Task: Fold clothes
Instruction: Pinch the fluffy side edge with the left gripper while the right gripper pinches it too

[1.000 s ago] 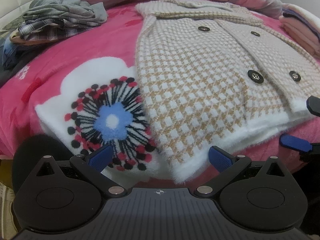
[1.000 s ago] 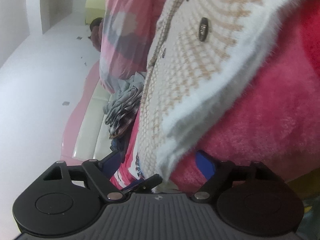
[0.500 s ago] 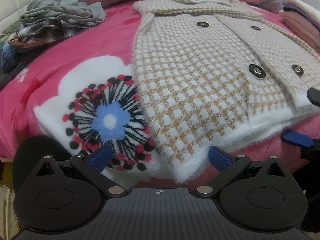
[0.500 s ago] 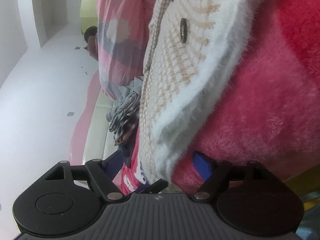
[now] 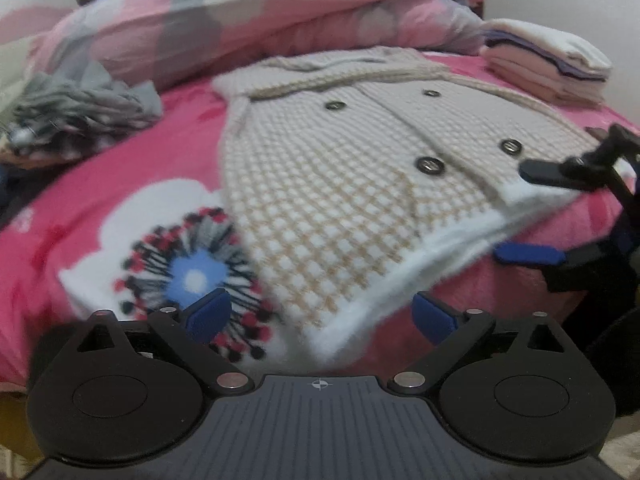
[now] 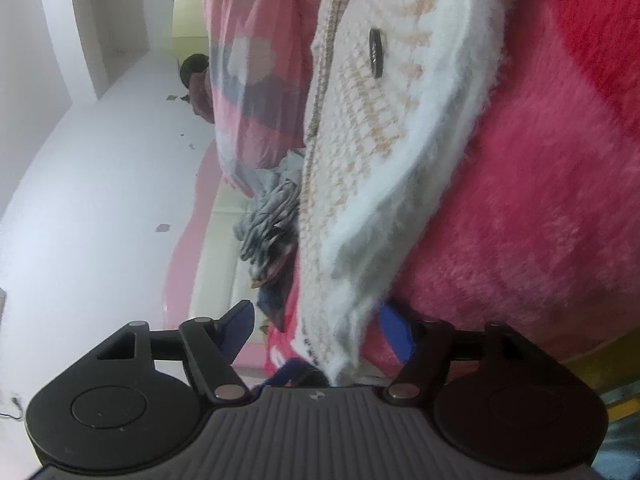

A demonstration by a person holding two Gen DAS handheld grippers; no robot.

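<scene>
While the checked cardigan (image 5: 332, 184) lies spread, buttons up, across the pink bed blanket (image 5: 100, 184), its fluffy white hem sits between the fingers of both tools. The left tool (image 5: 322, 314) is spread wide, with the hem's near corner poking into the gap but not clamped. The right tool (image 6: 320, 330) is also spread, one finger above the hem and one below it at the far corner (seen from the left wrist, its dark upper finger rests just on the knit).

The risk, as I judge it, is an uneven grab: the hem is thick and fuzzy, so a shallow bite could slip off when lifted, or the lower finger could catch the plush blanket along with the cardigan. One corner rising alone would skew any fold.
</scene>
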